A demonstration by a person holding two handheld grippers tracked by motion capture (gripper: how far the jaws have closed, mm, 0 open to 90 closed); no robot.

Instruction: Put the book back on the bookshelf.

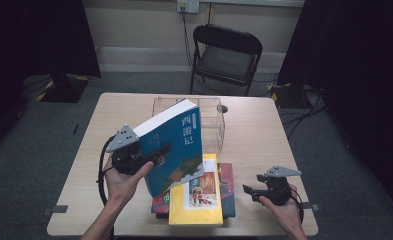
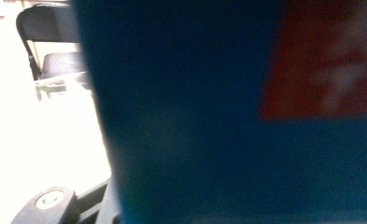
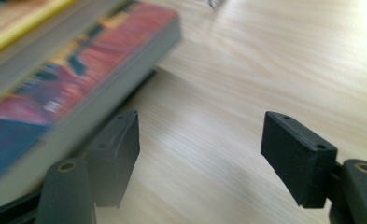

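My left gripper [image 1: 156,150] is shut on a blue book [image 1: 176,145] with white Chinese characters, gripping its left edge and holding it tilted up above the table. In the left gripper view the blue book [image 2: 209,140] is a close blur, with one jaw beside it at the bottom left. A stack of books lies near the front edge, a yellow book [image 1: 199,197] on top and a red-covered book [image 1: 227,187] beneath. My right gripper [image 1: 247,190] sits low, just right of the stack. Its jaws [image 3: 204,149] are open over bare wood, beside the red-covered book [image 3: 69,79].
A clear plastic box [image 1: 211,117] stands behind the lifted book at the middle of the wooden table [image 1: 254,130]. A black folding chair [image 1: 226,55] stands beyond the far edge. Bare wood lies to the right of the stack and along the left side.
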